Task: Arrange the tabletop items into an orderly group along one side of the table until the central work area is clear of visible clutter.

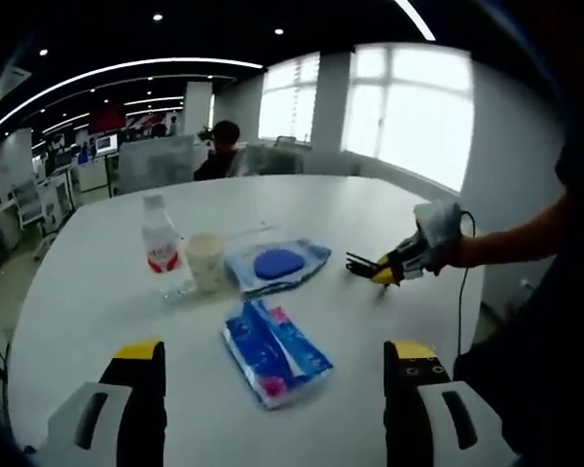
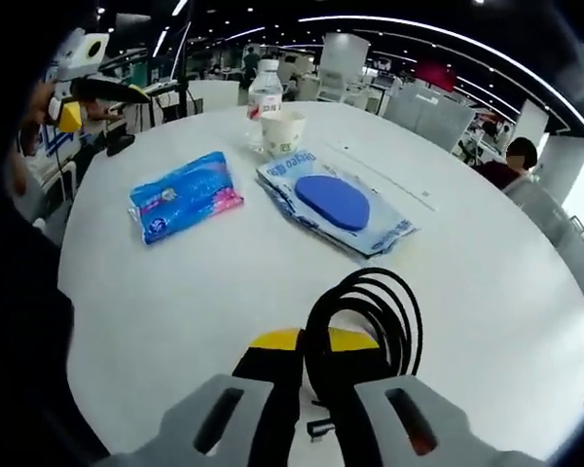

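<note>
My left gripper [image 1: 274, 348] is open wide over the near edge of the round white table [image 1: 97, 292]. Between its jaws lies a blue tissue pack [image 1: 275, 352]. Behind that, a clear bag with a blue pad [image 1: 277, 264], a paper cup [image 1: 205, 260] and a water bottle [image 1: 160, 243] stand close together. My right gripper [image 2: 311, 341] is shut on a black coiled cable [image 2: 375, 311], just above the table; it also enters from the right as the right gripper [image 1: 370, 268]. Ahead of it lie the bag [image 2: 333, 202], tissue pack [image 2: 185, 195], cup [image 2: 282, 131] and bottle [image 2: 264, 95]. The left gripper [image 2: 88, 92] is at top left.
A person [image 1: 219, 151] sits at the table's far side, with chairs and office desks behind. Bright windows [image 1: 409, 117] line the wall. Bare tabletop [image 2: 487, 292] stretches right of the bag.
</note>
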`<state>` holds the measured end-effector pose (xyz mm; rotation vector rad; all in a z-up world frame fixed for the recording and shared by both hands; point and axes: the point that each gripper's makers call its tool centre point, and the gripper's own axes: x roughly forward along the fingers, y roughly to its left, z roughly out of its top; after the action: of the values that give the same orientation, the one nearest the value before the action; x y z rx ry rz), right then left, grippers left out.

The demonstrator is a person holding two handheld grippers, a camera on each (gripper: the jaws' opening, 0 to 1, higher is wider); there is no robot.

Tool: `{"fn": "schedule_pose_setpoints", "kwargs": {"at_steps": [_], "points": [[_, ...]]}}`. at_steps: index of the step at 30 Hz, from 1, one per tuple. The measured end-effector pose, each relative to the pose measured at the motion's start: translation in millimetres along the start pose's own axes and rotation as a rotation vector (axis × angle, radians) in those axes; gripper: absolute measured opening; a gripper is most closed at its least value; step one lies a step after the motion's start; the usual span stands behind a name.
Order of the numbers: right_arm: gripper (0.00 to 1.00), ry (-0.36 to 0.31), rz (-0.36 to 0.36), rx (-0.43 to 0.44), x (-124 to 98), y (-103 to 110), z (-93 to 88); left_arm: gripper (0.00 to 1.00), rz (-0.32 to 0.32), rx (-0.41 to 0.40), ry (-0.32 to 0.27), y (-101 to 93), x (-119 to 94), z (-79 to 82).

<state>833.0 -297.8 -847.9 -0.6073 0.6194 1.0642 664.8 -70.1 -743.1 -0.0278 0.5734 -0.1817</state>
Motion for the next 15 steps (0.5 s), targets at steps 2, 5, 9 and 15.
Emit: {"fn": "schedule_pose_setpoints", "kwargs": {"at_steps": [2,5,9,15], "points": [[0.03,-0.01,0.001,0.01,-1.5,2.4,3.1,0.91,-0.002,-0.003,0.007,0.8,-0.9,-2.0],[0.05,-0.031,0.01,0.035,-3.0,5.4,9.4,0.91,0.002,-0.005,0.011,2.3,-1.3,-2.6],[0.06,-0.065,-0.015,0.149,-7.4,5.3,15.6,0.91,0.002,0.003,0.016,4.7,1.4,-2.8],[0.11,-0.121,-0.048,0.235,-15.4,7.6,23.2,0.94,-0.008,0.01,0.011,10.1,5.1,3.2]]}}
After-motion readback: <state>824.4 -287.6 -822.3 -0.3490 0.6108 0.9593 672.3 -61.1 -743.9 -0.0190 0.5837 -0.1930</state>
